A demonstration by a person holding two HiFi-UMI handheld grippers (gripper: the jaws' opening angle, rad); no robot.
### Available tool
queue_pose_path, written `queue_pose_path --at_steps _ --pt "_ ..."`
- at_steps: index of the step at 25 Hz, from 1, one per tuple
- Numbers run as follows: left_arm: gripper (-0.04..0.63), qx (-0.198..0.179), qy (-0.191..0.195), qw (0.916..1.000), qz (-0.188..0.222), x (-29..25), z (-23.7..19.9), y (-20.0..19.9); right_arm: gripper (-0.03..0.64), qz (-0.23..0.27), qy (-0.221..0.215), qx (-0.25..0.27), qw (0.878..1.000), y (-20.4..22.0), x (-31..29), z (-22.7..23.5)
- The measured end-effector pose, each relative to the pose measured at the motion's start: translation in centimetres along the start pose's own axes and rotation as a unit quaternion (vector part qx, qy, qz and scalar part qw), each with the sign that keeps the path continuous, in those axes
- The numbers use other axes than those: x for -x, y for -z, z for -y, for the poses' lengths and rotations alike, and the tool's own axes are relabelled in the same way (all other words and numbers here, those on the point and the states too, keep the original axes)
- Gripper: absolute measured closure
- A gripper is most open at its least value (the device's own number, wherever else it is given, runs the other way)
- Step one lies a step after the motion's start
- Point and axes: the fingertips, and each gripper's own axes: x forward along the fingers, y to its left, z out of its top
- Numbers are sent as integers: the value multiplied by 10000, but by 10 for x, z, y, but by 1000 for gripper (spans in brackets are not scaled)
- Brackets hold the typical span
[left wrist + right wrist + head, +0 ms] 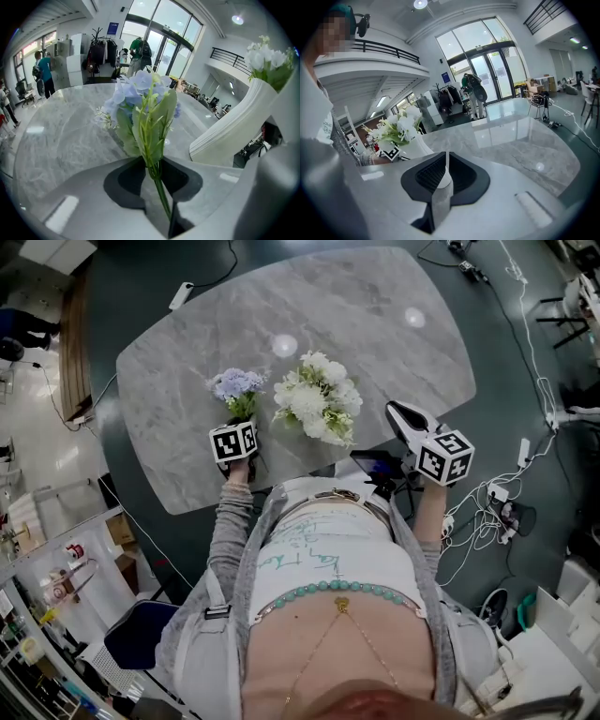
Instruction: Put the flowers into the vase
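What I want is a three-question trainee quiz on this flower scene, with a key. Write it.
1. True or false: the left claw is shut on the stem of the blue flower.
2. What does the vase on the table already hold?
A. white flowers
B. nothing
C. red roses
3. Fill in: between the jaws of the shut right claw there is ____.

Key: 1 true; 2 A; 3 nothing.
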Motion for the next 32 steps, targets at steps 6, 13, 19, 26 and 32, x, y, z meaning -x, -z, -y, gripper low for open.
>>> queue_pose_path --at_steps 6,13,19,26,32 --pt "502 -30 126 9996 239 17 7 -14 569 10 -108 54 9999 -1 -6 -10" --pt "503 -2 313 9977 595 42 20 -34 571 -24 -230 168 9996 -1 -12 -20" --pt "502 -37 431 9952 876 61 33 -50 572 -51 -302 228 9993 -6 -15 -23" --pt "503 -24 613 9905 1234 83 47 -71 572 -85 -308 293 9991 -9 -16 -26" --pt "503 -31 756 9846 1575 104 56 -95 574 -75 -347 331 9988 -14 -17 -27"
